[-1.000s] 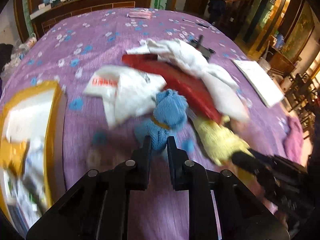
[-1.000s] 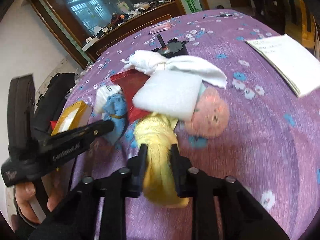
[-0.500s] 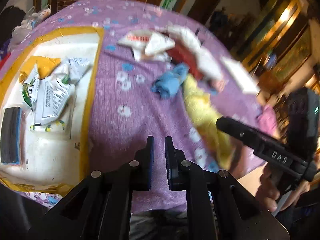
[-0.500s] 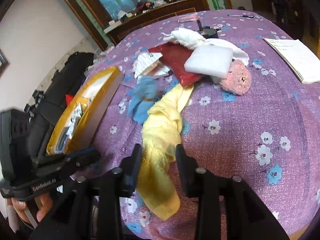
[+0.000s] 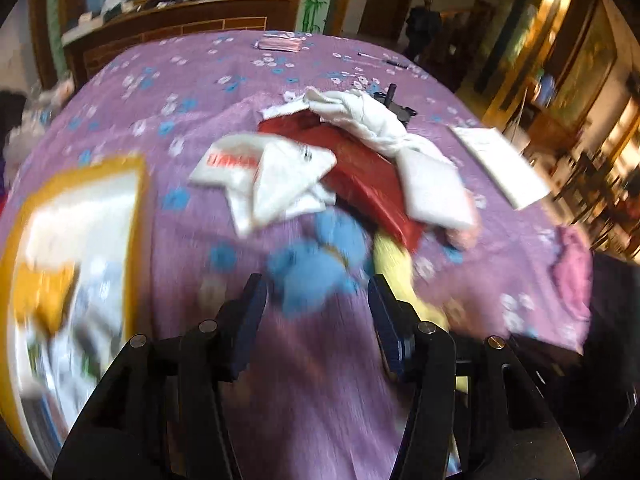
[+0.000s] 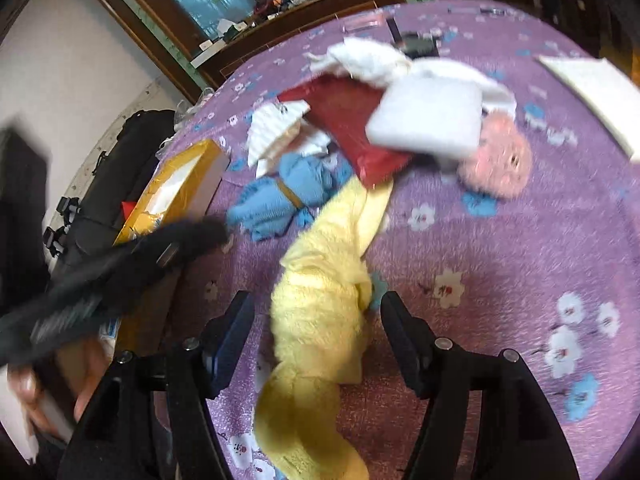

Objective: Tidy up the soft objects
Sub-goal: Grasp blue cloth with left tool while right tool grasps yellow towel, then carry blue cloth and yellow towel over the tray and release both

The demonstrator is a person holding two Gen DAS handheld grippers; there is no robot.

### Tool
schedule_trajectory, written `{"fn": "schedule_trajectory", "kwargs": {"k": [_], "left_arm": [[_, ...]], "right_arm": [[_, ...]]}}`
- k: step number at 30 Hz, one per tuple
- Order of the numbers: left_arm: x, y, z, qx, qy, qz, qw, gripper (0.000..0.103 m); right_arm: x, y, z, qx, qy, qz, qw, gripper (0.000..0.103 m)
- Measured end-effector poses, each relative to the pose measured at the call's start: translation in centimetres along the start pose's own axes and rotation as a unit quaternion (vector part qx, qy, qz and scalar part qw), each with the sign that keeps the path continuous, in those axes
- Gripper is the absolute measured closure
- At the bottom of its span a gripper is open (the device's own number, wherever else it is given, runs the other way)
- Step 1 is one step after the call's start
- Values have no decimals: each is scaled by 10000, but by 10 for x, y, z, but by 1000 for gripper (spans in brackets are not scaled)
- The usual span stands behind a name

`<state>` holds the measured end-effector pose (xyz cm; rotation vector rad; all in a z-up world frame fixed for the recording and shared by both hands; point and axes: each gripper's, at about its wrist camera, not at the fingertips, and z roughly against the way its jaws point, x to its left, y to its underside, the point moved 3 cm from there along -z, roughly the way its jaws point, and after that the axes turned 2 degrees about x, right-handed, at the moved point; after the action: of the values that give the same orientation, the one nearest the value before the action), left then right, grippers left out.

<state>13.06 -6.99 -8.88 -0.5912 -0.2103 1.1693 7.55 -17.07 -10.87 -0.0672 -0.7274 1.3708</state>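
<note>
A pile of soft things lies on the purple flowered cloth (image 5: 192, 88). A blue knitted toy (image 5: 320, 264) lies just beyond my open left gripper (image 5: 316, 312); it also shows in the right wrist view (image 6: 288, 196). A long yellow plush cloth (image 6: 324, 300) lies between the fingers of my open right gripper (image 6: 316, 332), which does not grip it. Behind are a white cloth (image 5: 368, 116), a white pillow (image 6: 428, 124), a pink plush toy (image 6: 496, 164), a red bag (image 5: 360, 172) and white bags (image 5: 276, 176).
A yellow-rimmed box (image 5: 72, 248) with packets stands at the left; it also shows in the right wrist view (image 6: 176, 192). A notepad (image 5: 500, 164) lies at the right. A dark device (image 5: 396, 104) sits behind the pile. A wooden cabinet (image 5: 168, 28) stands beyond the table.
Both grippers have opened. The right gripper has let go of the yellow cloth, which now lies on the table. The left gripper has swung back toward the blue toy.
</note>
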Motion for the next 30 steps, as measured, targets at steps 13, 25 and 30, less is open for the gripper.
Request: {"fn": "schedule_trajectory", "kwargs": {"k": [13,25,30], "left_arm": [[19,28,6,257,381,479,9978,86],[71,87,146,-371,703,1468,9860,86],[114,83,175,-730,310,1842,9797,86]], "right_arm": [[-2,19,31,-212,-271,-21,9994,62],[74,17,93,-996,-930,685,9883,63],[120,0,100,-1053,-1284,1110,9798,63]]}}
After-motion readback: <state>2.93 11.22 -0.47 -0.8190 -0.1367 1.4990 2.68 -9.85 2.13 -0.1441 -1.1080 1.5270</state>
